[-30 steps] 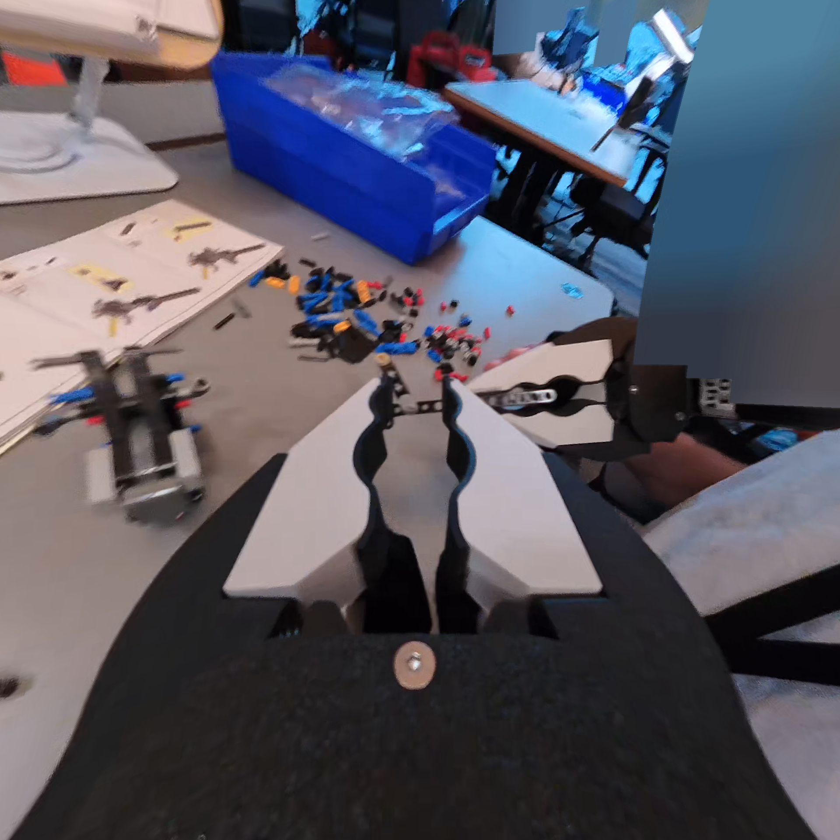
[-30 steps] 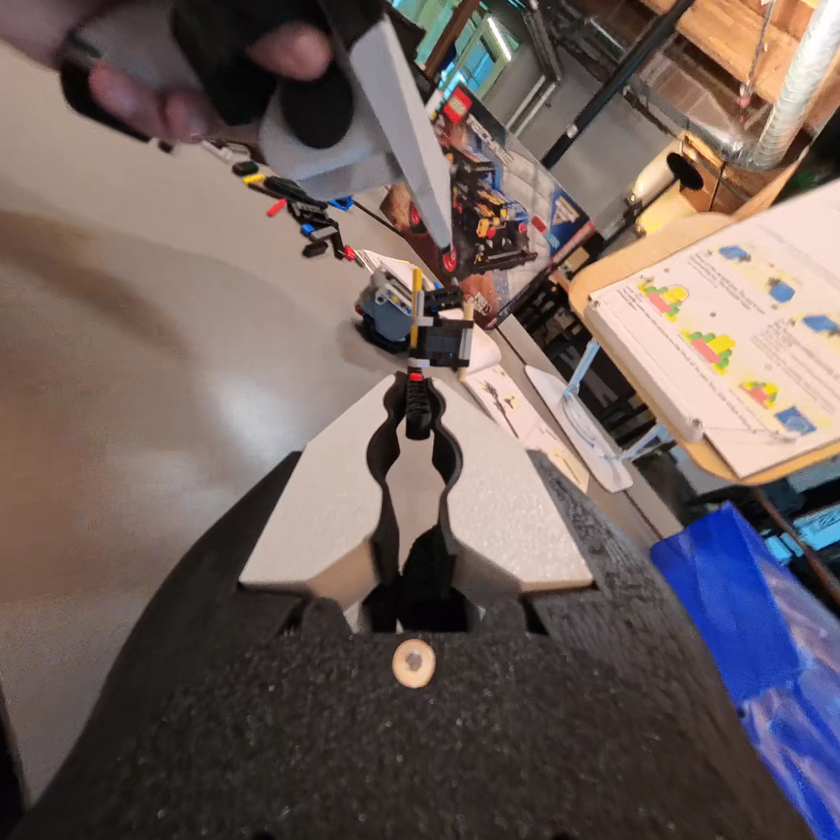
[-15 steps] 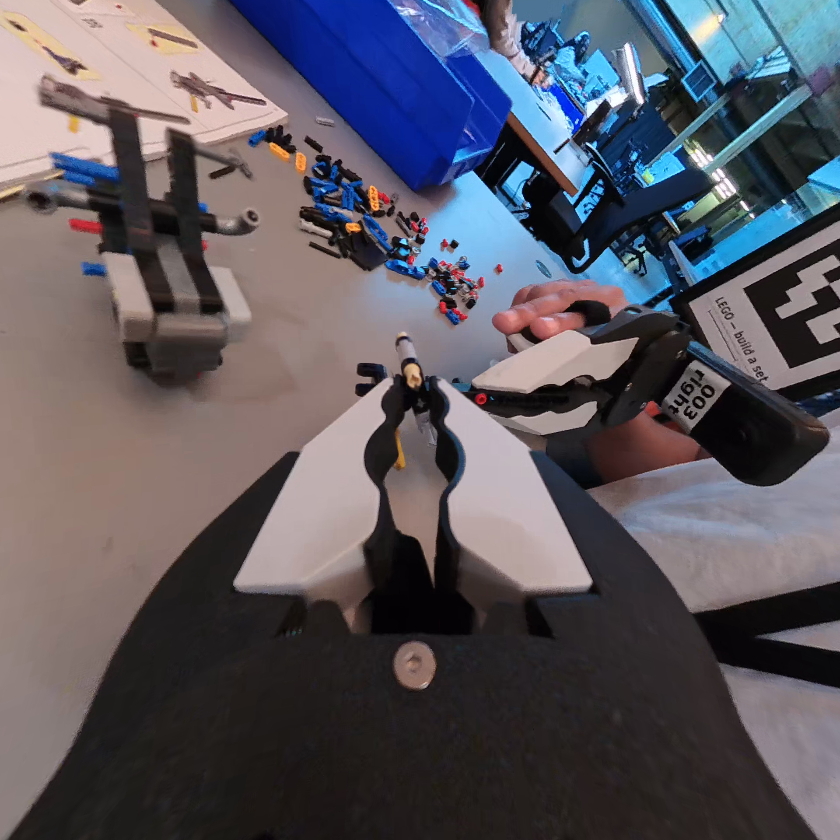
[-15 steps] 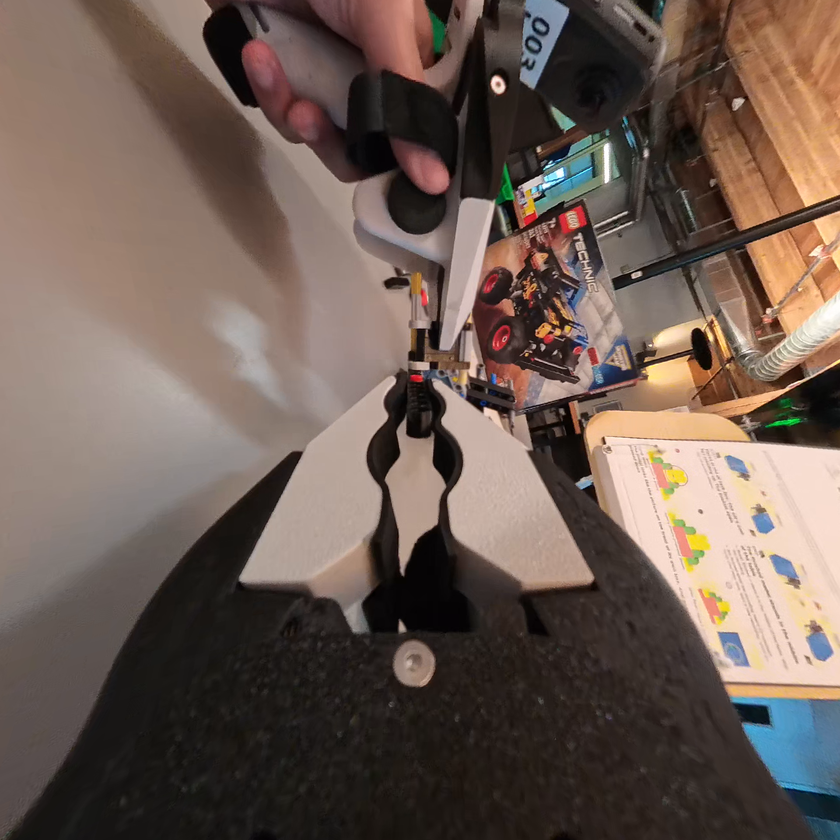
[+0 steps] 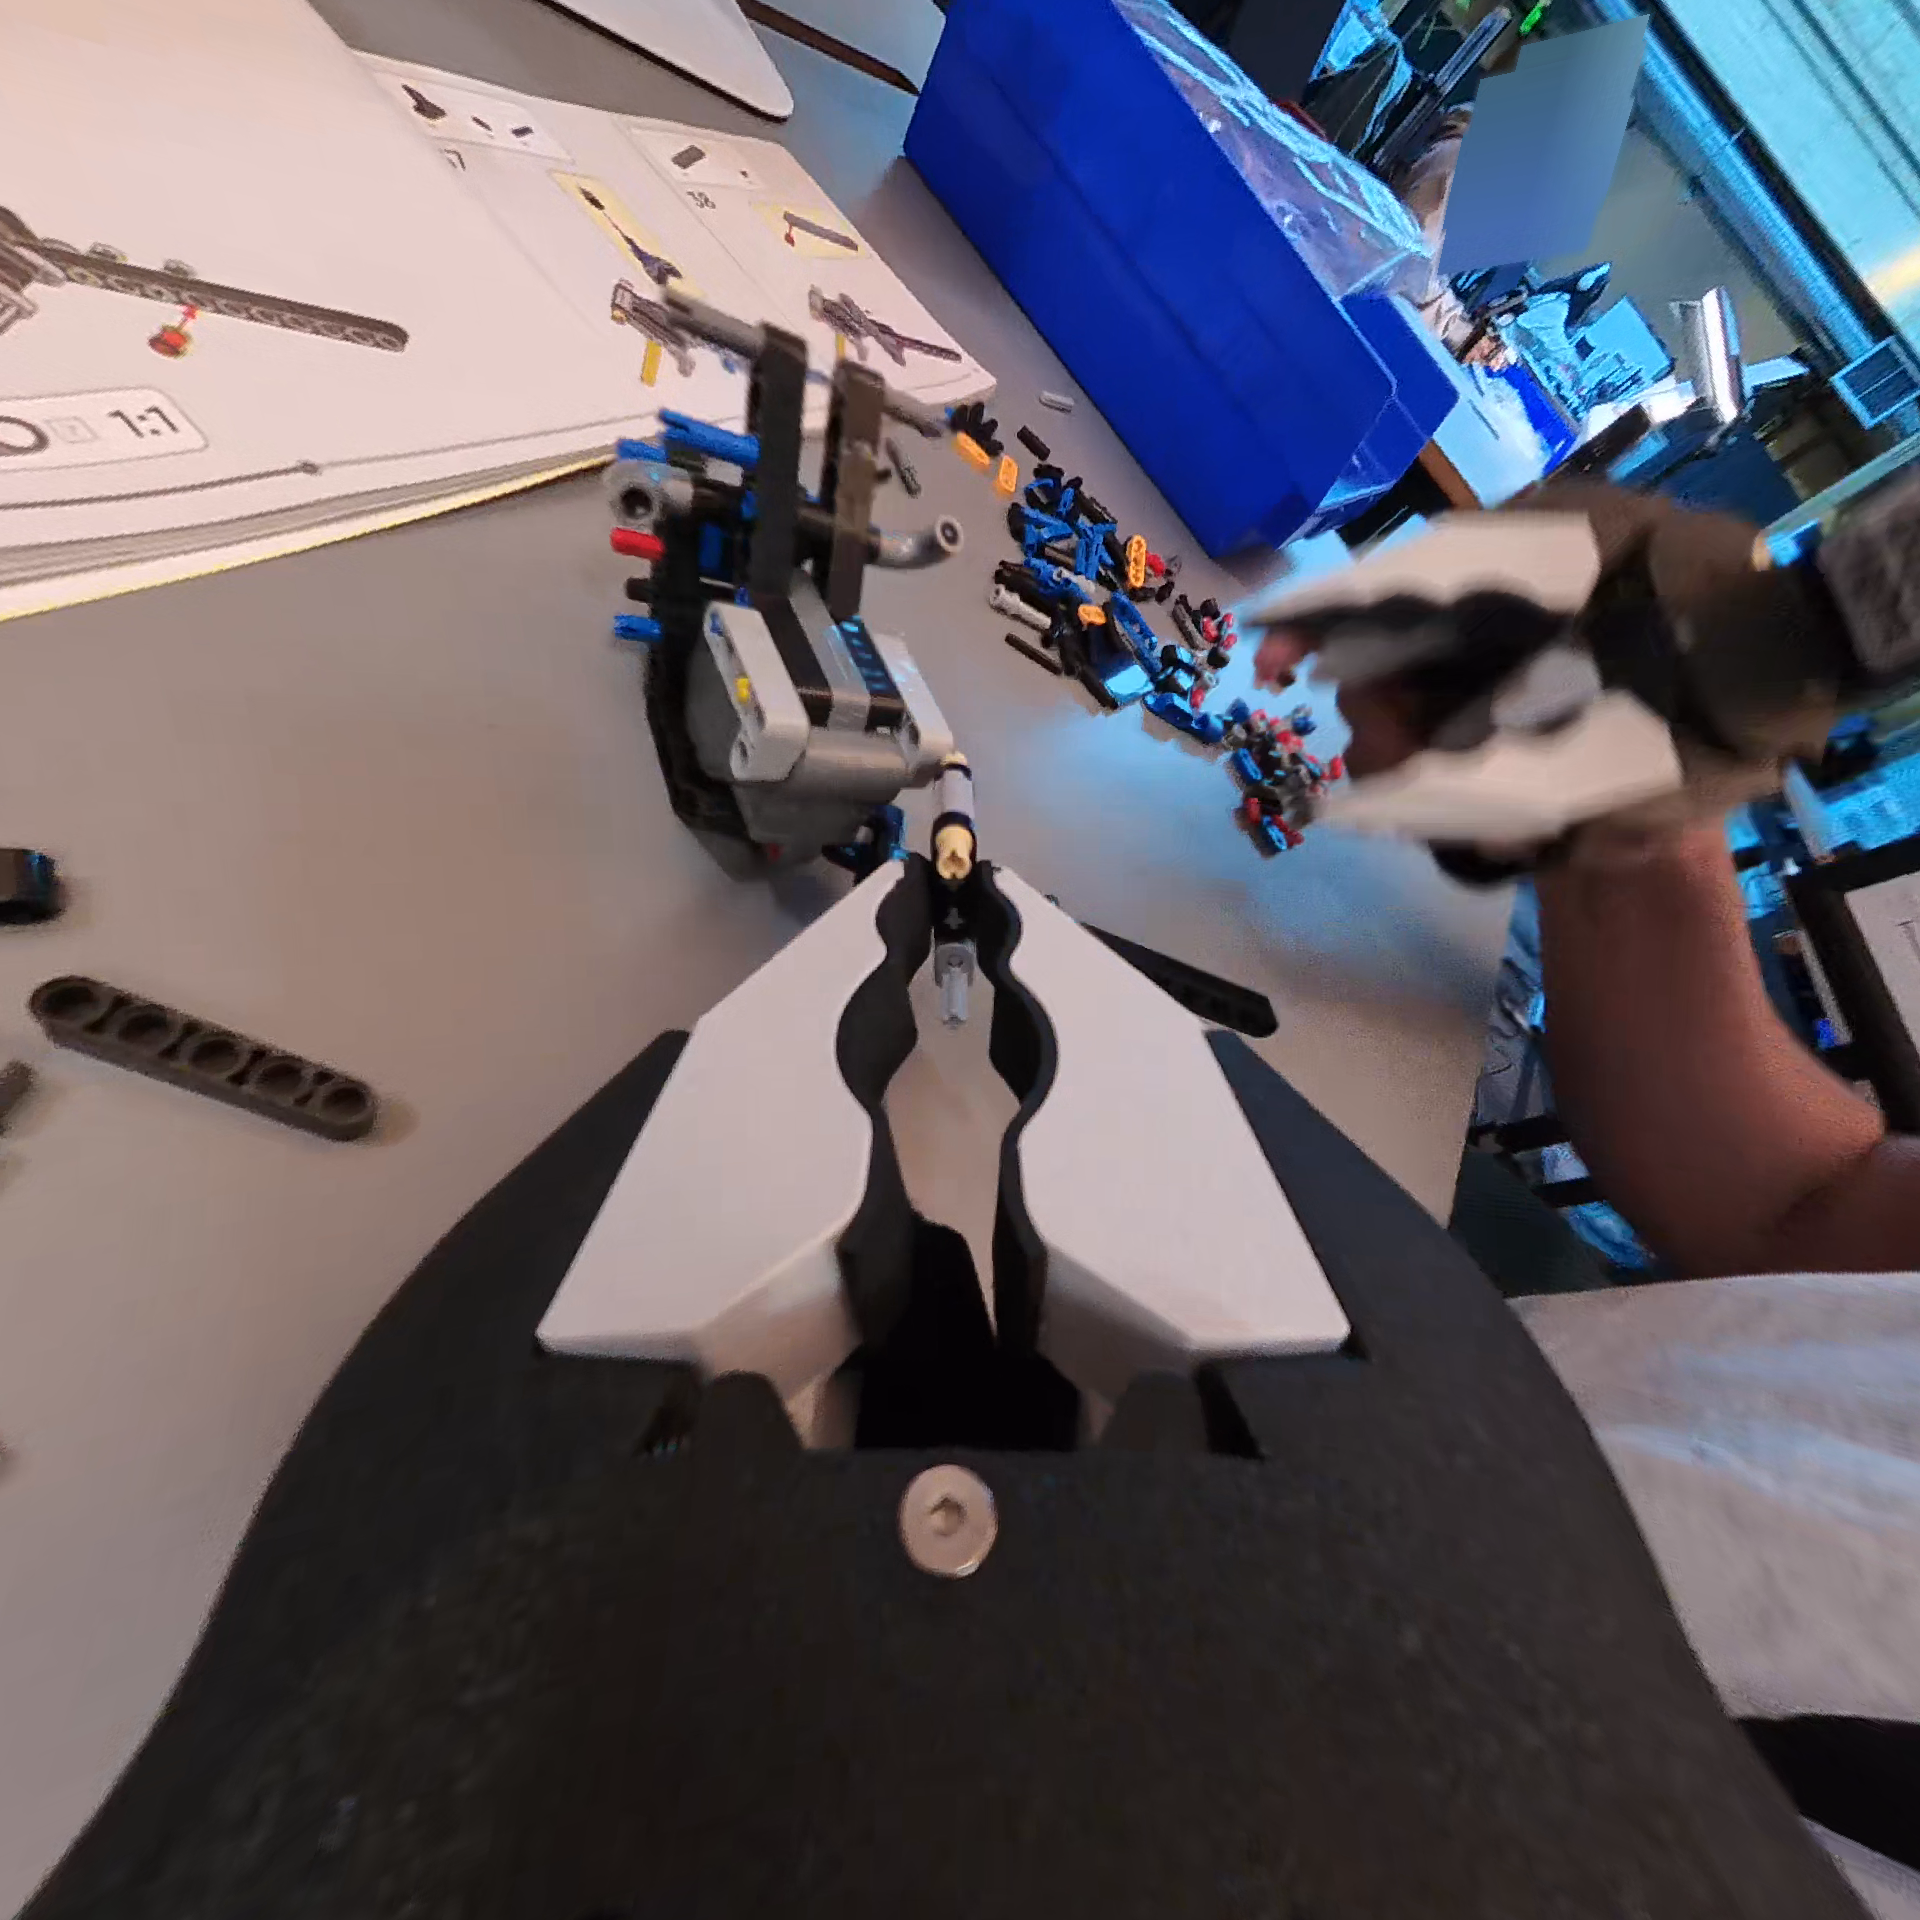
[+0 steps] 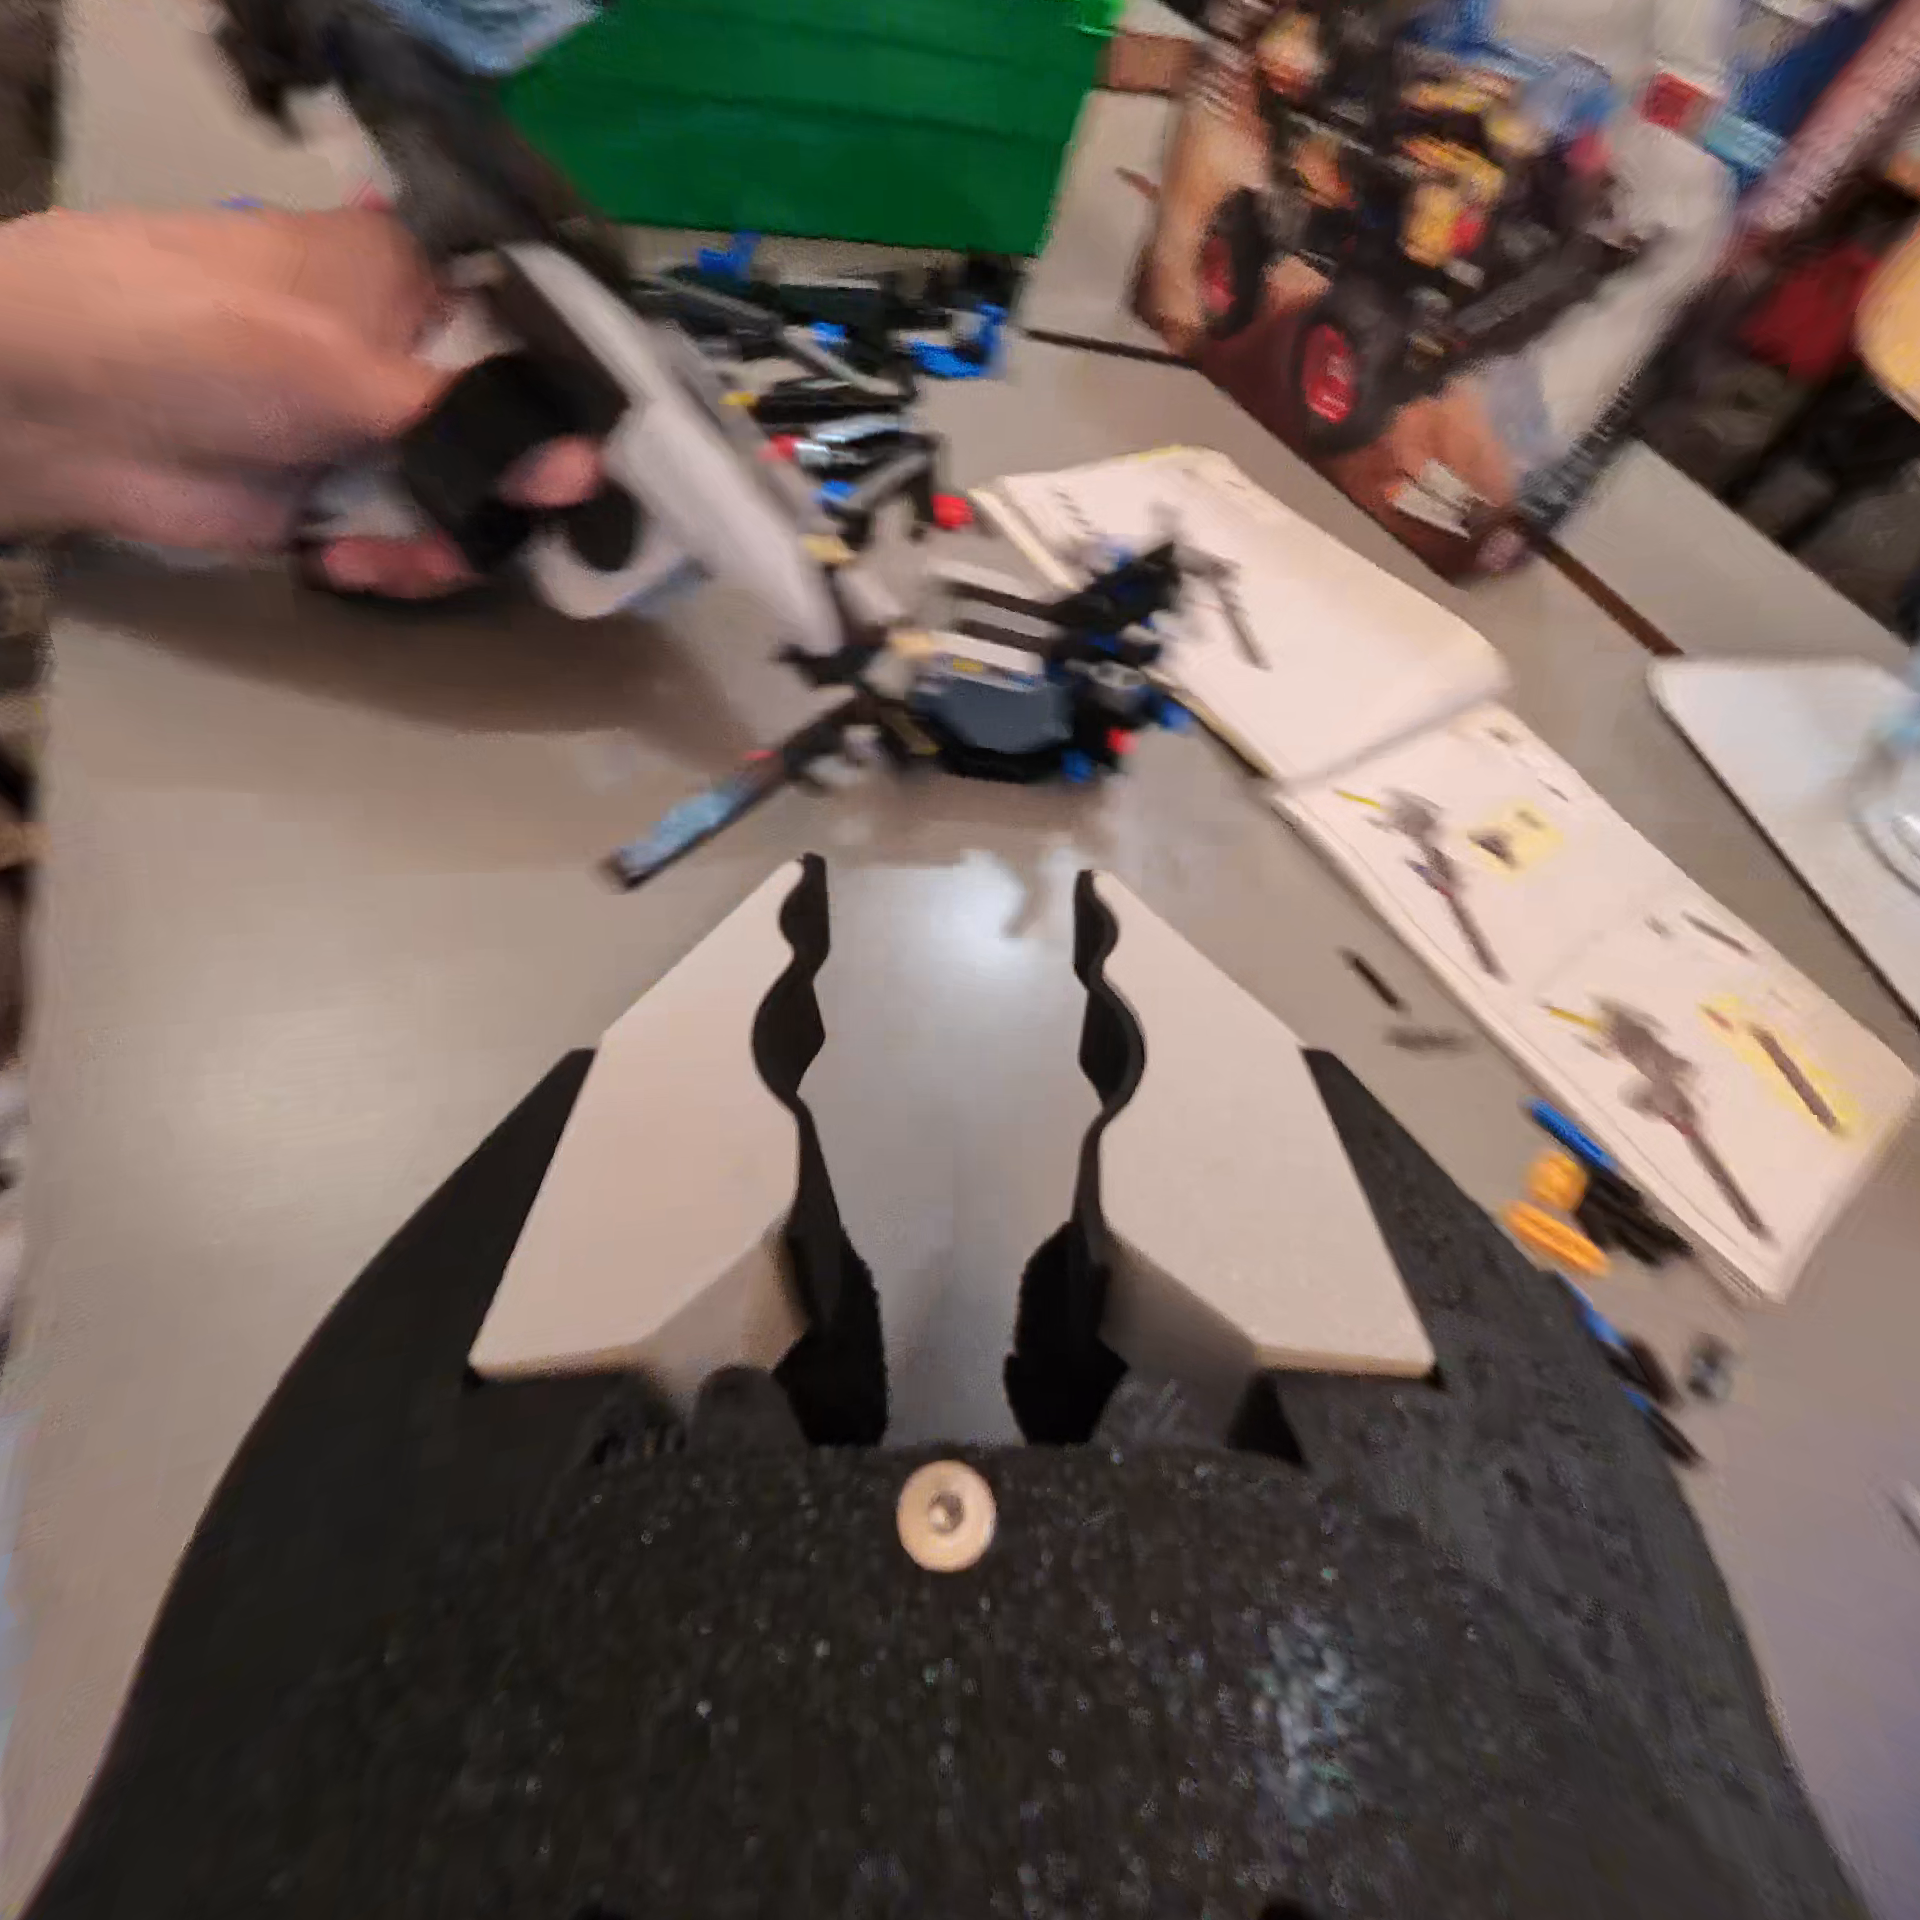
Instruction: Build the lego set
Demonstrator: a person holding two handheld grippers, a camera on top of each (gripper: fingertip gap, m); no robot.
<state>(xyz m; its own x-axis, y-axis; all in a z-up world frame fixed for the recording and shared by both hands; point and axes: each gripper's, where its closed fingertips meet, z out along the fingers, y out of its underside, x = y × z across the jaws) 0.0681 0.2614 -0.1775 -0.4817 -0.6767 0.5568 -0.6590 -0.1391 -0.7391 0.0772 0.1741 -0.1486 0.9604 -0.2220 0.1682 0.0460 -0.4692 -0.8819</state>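
Observation:
In the left wrist view my left gripper point(image 5: 951, 883) is shut on a small axle sub-assembly point(image 5: 954, 816) with tan, white and grey parts. Its tip is right beside the partly built grey and black model point(image 5: 790, 675) on the table. My right gripper point(image 5: 1455, 707), blurred, is open off to the right above the loose parts. In the right wrist view my right gripper point(image 6: 945, 894) is open and empty above the bare table. The model point(image 6: 1018, 696) lies ahead of it, with the left gripper point(image 6: 821, 634) at its left side.
An open instruction booklet point(image 5: 312, 312) lies behind the model, also in the right wrist view point(image 6: 1558, 987). A pile of small blue, black and red parts point(image 5: 1122, 613) lies before a blue bin point(image 5: 1164, 260). A dark grey beam point(image 5: 203, 1055) lies at left. A green bin point(image 6: 810, 114) and set box point(image 6: 1403, 208) stand at the back.
My right gripper has let go of the sub-assembly, opened and drawn back. My left gripper now holds it alone and has carried it to the model.

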